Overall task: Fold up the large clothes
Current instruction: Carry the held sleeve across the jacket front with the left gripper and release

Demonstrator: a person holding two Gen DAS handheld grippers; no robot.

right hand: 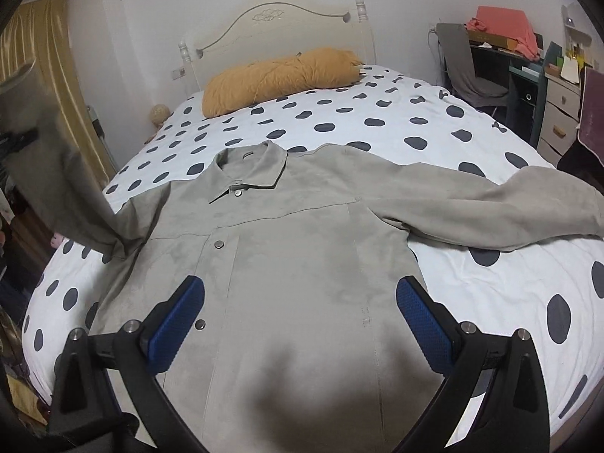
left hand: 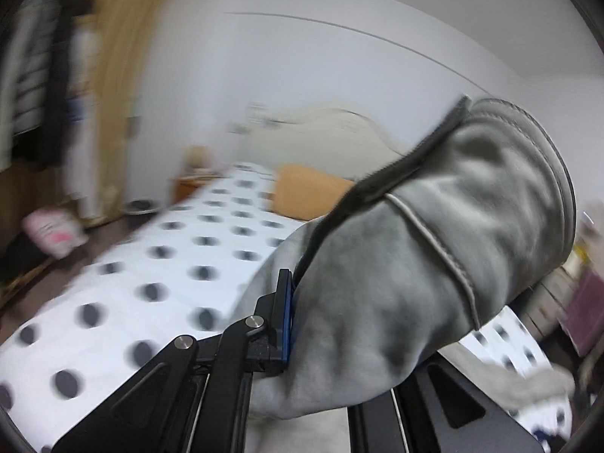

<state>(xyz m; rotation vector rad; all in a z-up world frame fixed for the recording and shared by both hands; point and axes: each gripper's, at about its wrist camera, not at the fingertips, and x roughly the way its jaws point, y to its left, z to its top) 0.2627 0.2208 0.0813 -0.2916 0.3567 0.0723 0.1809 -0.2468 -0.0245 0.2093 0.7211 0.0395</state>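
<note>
A large grey suede jacket (right hand: 302,249) lies front up on the bed (right hand: 377,120), collar toward the headboard. Its right sleeve (right hand: 490,207) stretches out flat to the right. Its left sleeve (right hand: 56,188) is lifted off the bed at the left. My left gripper (left hand: 298,324) is shut on that sleeve's cuff end (left hand: 434,245), which fills the left wrist view and hides the right finger. My right gripper (right hand: 300,324) is open and empty, hovering over the jacket's lower front, with blue pads (right hand: 175,328) either side.
An orange pillow (right hand: 279,75) lies by the white headboard (right hand: 271,26). A grey chair (right hand: 468,68), desk and drawers (right hand: 558,113) stand at the right. A yellow curtain (right hand: 56,75) and hanging clothes (left hand: 41,83) are at the left, beside the bed.
</note>
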